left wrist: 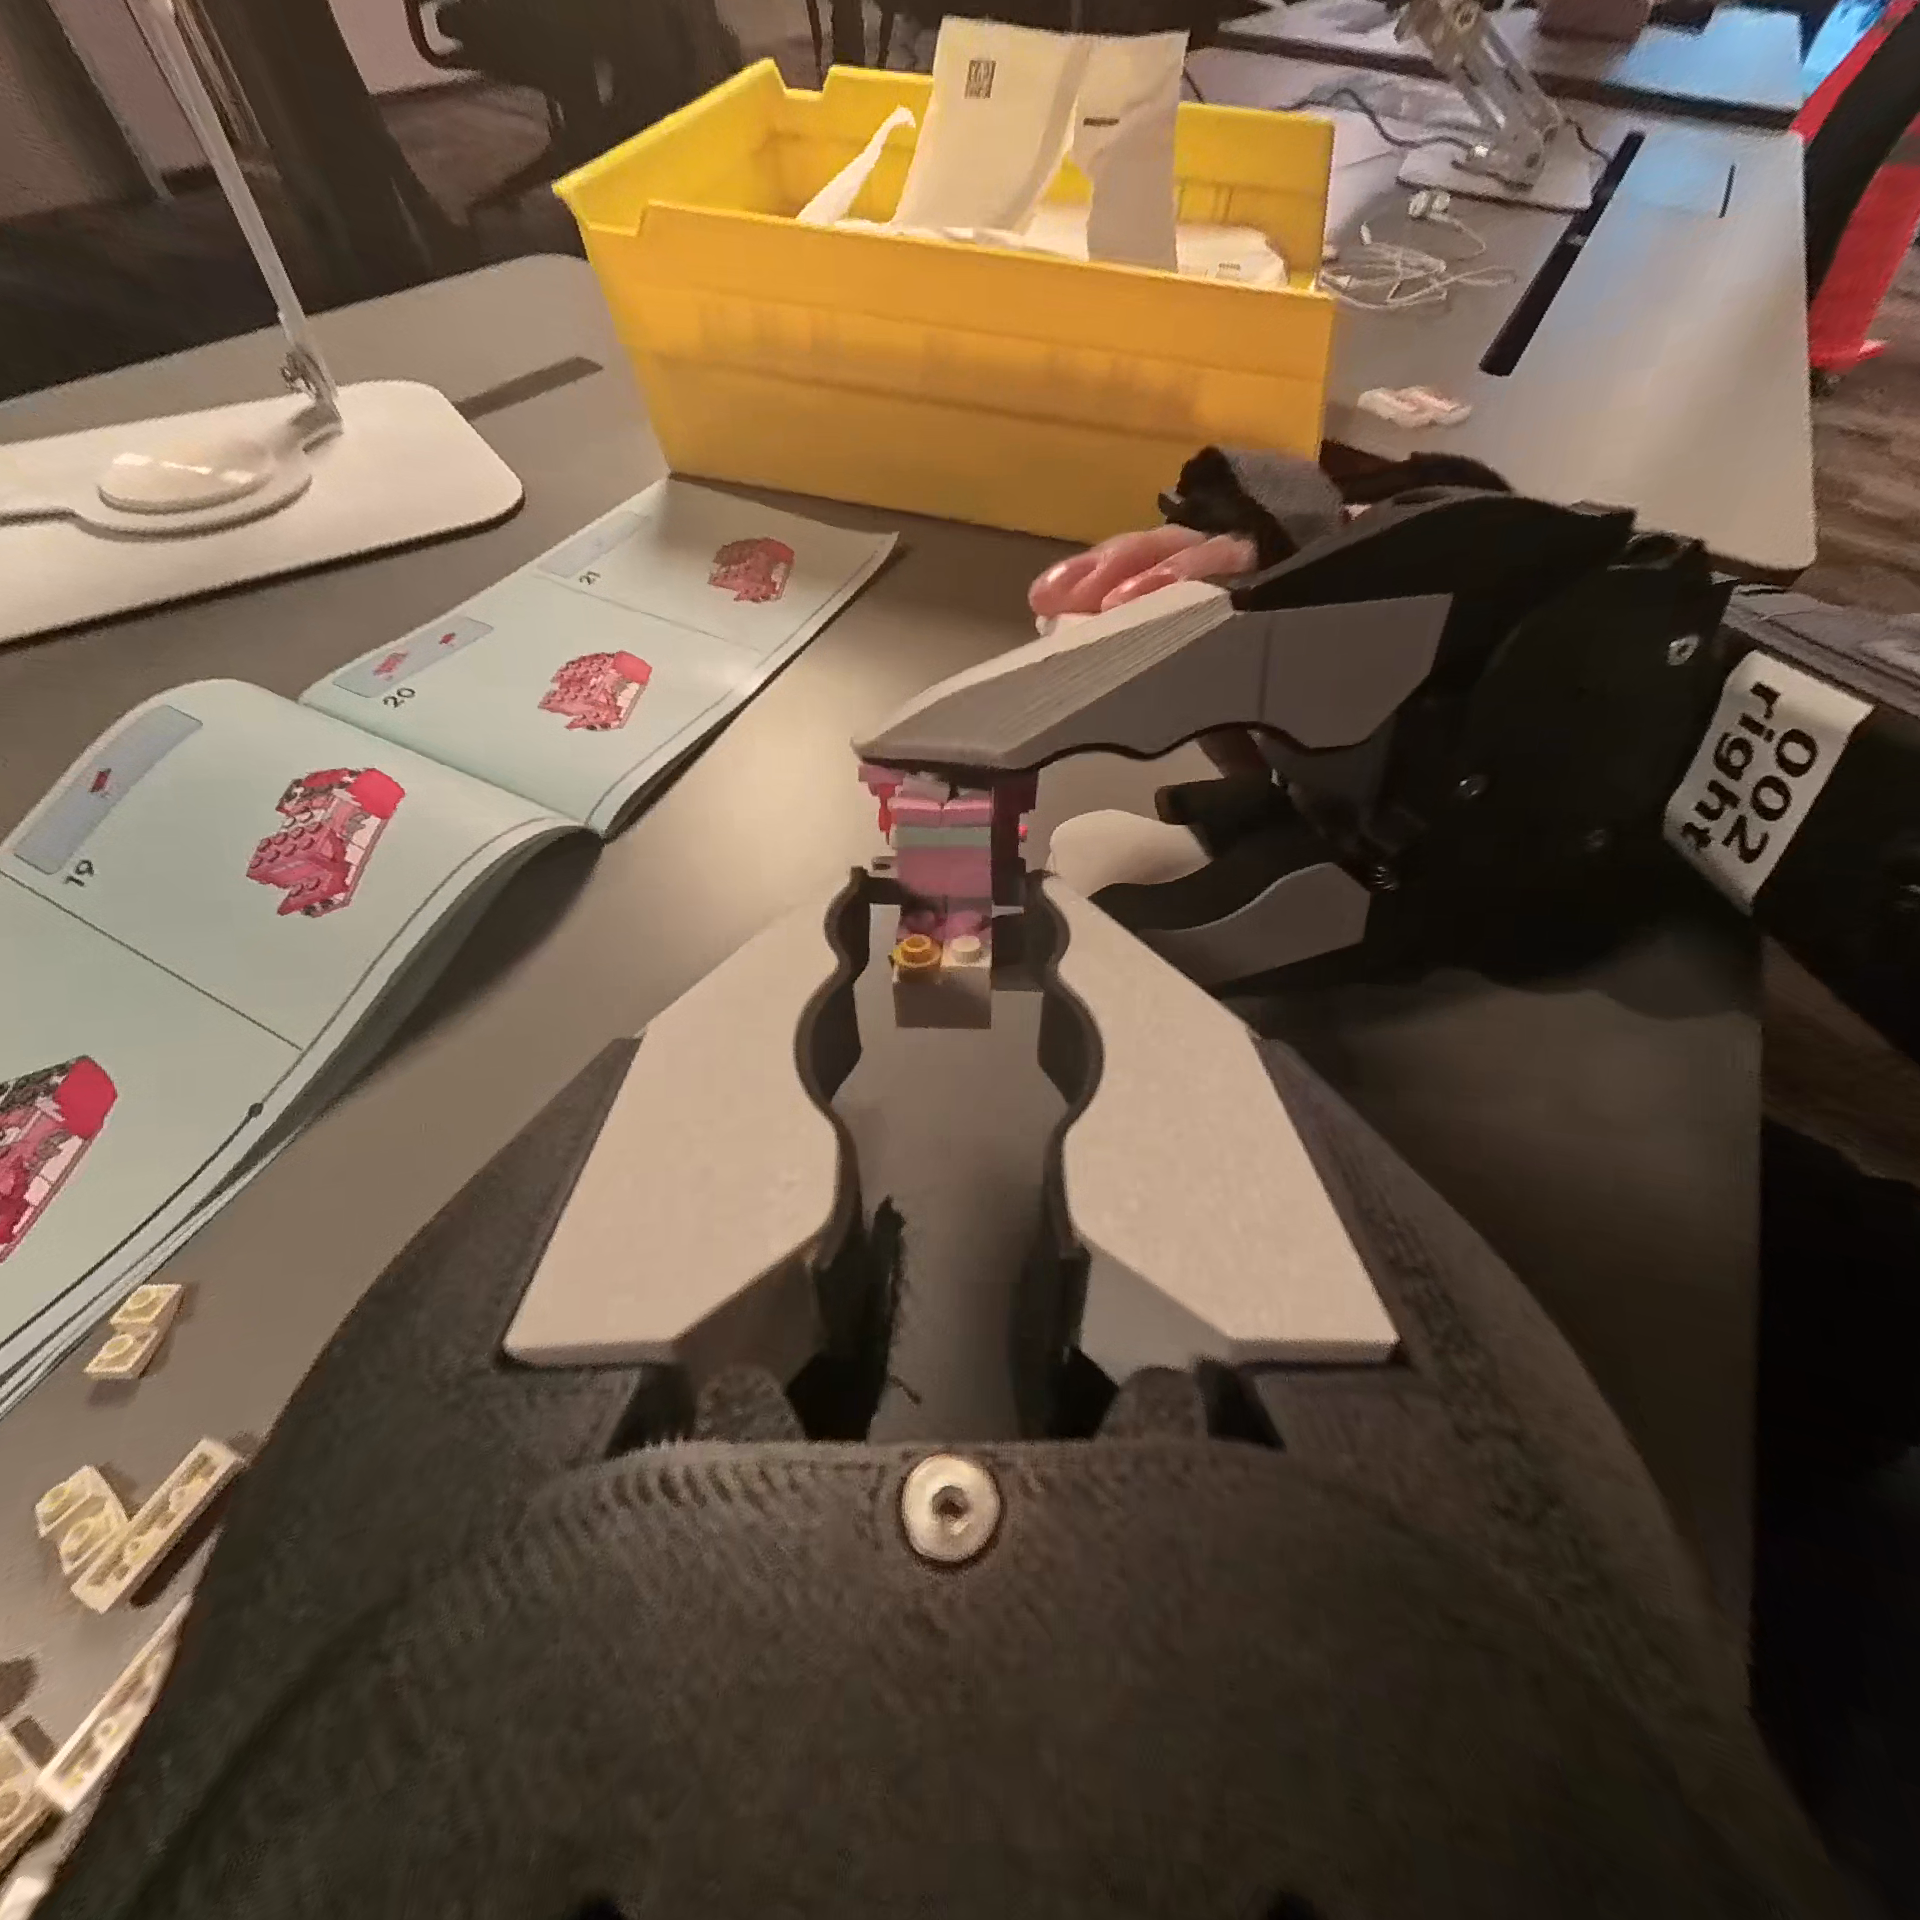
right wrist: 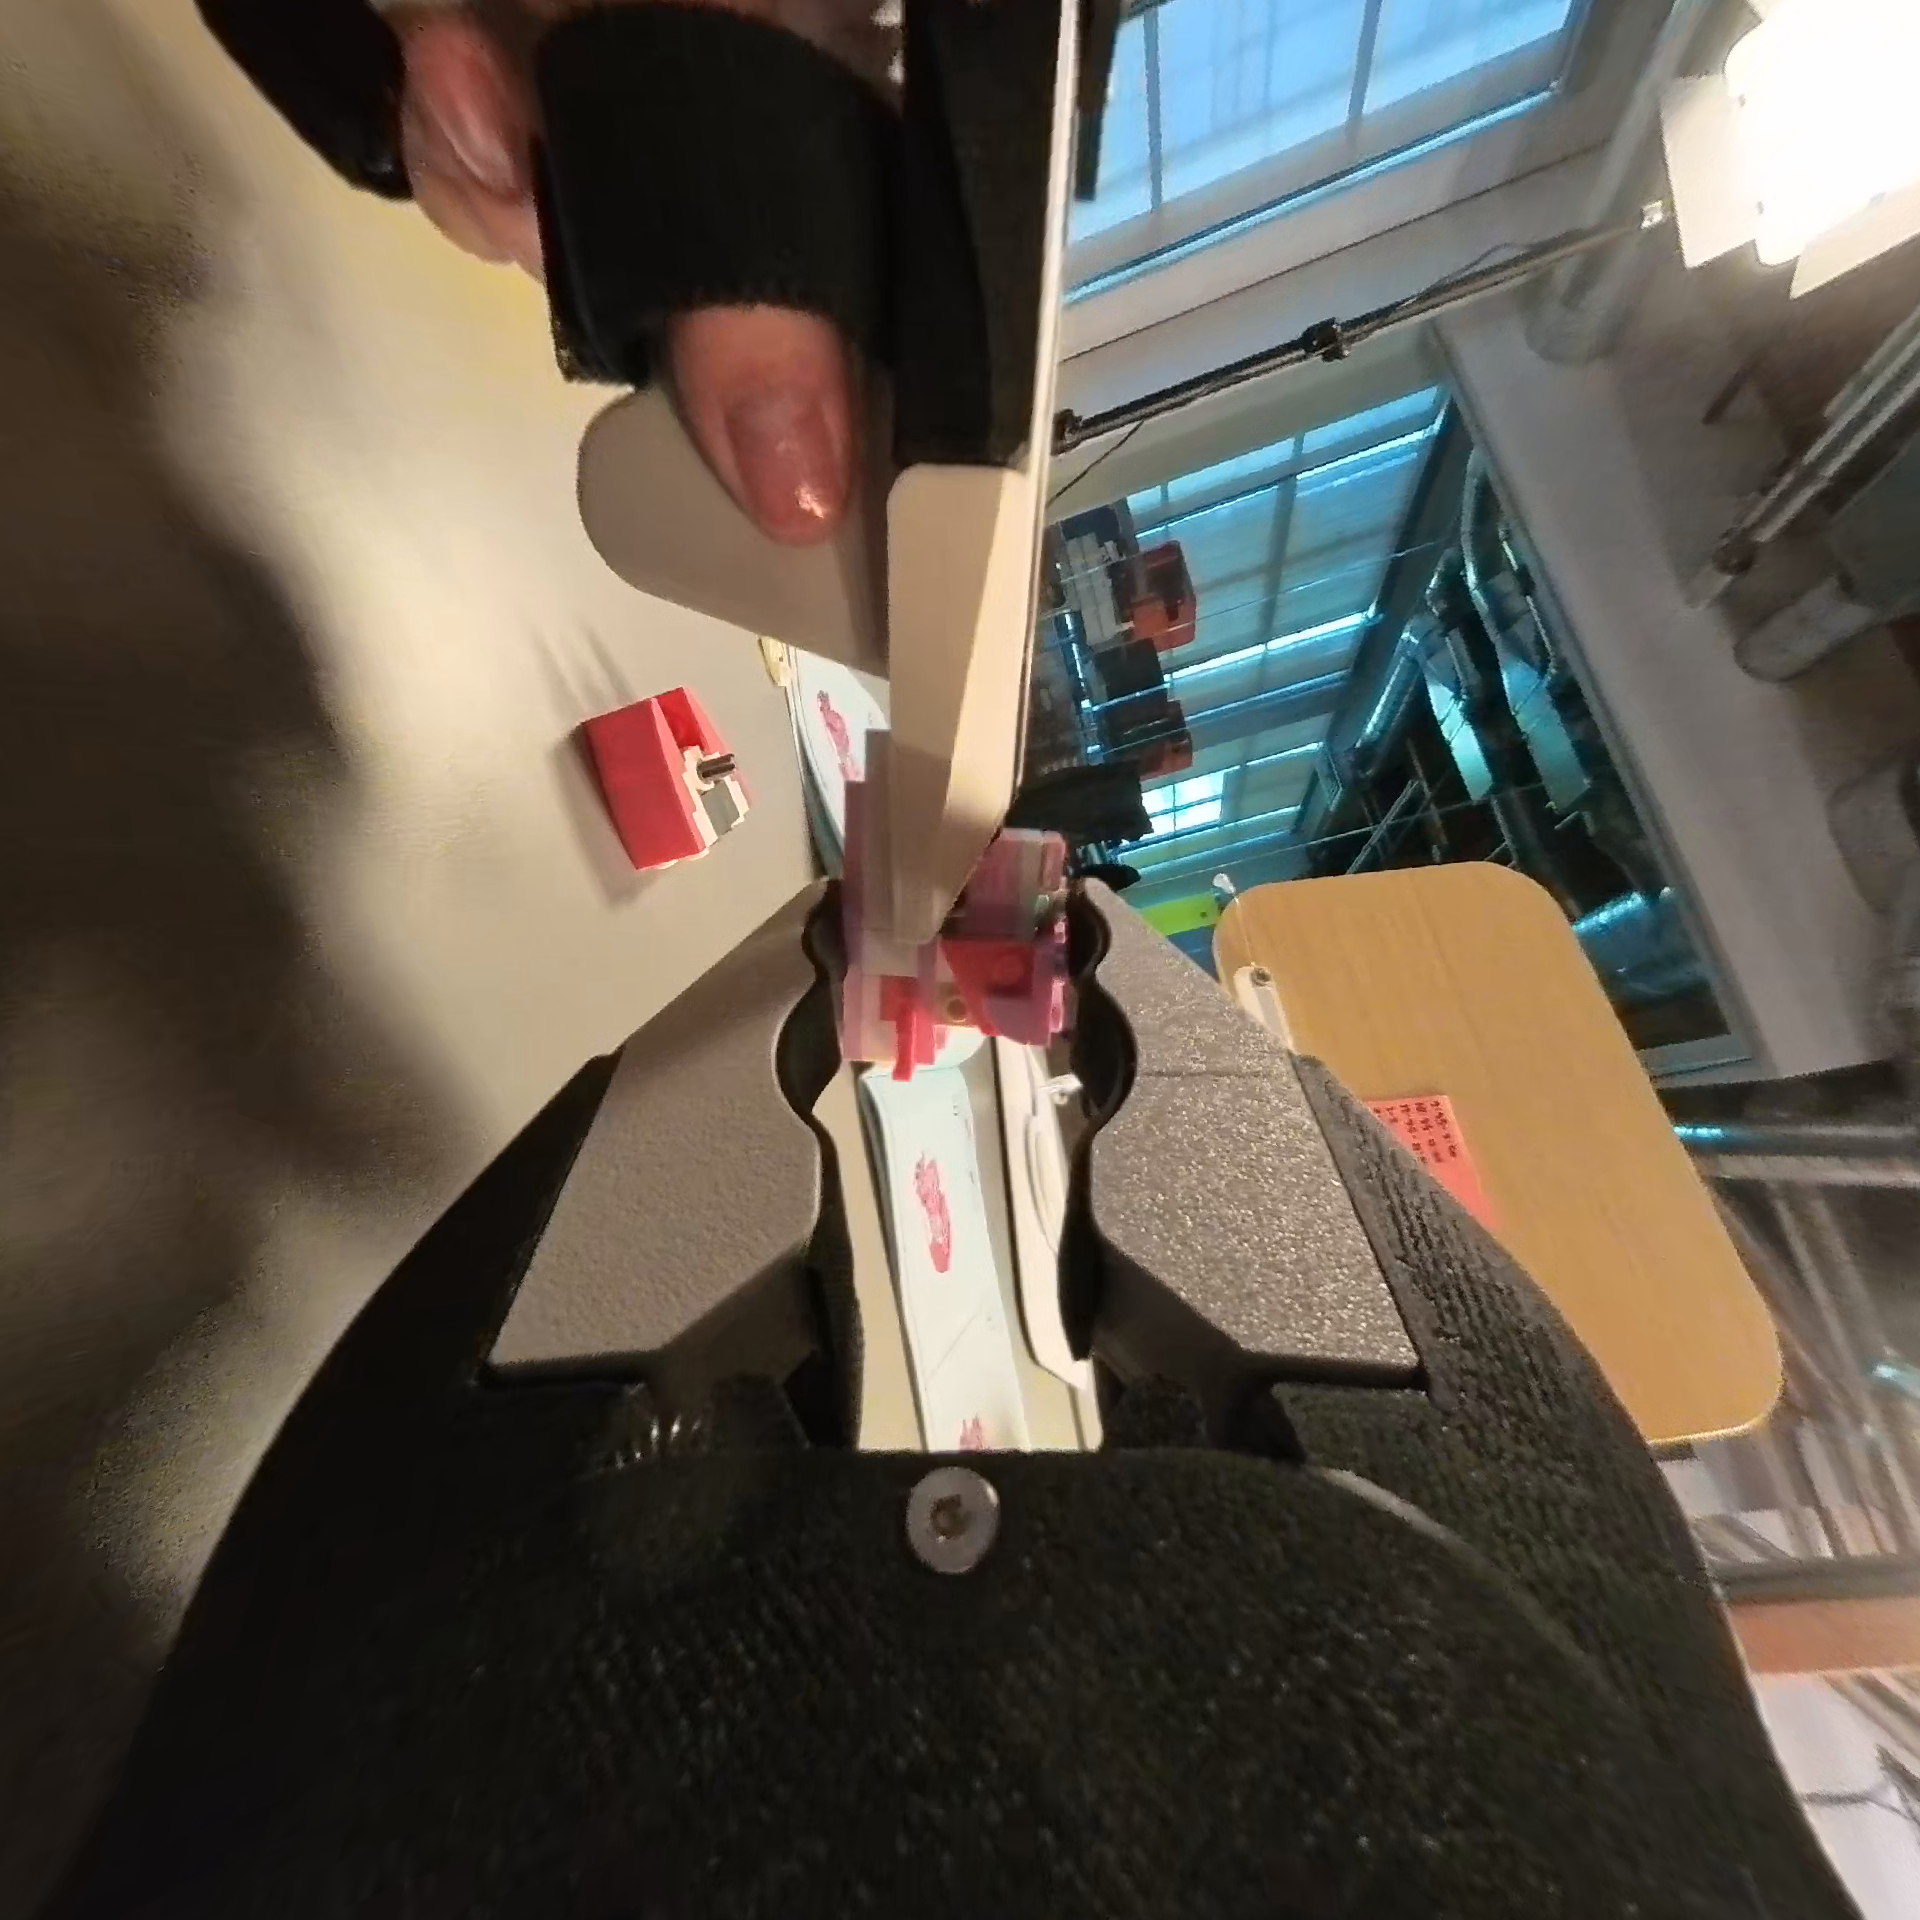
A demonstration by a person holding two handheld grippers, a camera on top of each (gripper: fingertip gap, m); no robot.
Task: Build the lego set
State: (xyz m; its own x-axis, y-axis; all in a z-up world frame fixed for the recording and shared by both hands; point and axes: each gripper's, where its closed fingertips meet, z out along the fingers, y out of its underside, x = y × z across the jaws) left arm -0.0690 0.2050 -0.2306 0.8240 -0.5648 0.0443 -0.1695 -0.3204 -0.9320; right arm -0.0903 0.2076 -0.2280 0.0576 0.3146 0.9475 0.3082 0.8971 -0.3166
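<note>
A small pink brick model (left wrist: 940, 842) hangs above the dark table (left wrist: 727, 582), between both grippers. My right gripper (right wrist: 956, 935) is shut on it, with the pink and red bricks (right wrist: 997, 987) pressed between both pads. In the left wrist view it comes in from the right (left wrist: 956, 821), one finger above the model and one below. My left gripper (left wrist: 951, 904) is shut on the model's near end, its tips against the sides. A grey brick with a gold and a white stud (left wrist: 940, 987) juts toward the camera between its fingers. One left finger (right wrist: 935, 810) crosses the model in the right wrist view.
An open instruction booklet (left wrist: 416, 831) lies at the left. A yellow bin (left wrist: 935, 343) with white paper bags stands behind it. A white lamp base (left wrist: 208, 499) is at the far left. Loose cream bricks (left wrist: 125, 1507) lie at the near left. A red brick piece (right wrist: 649, 790) lies on the table. My two grippers' fingertips are within a few centimetres of each other.
</note>
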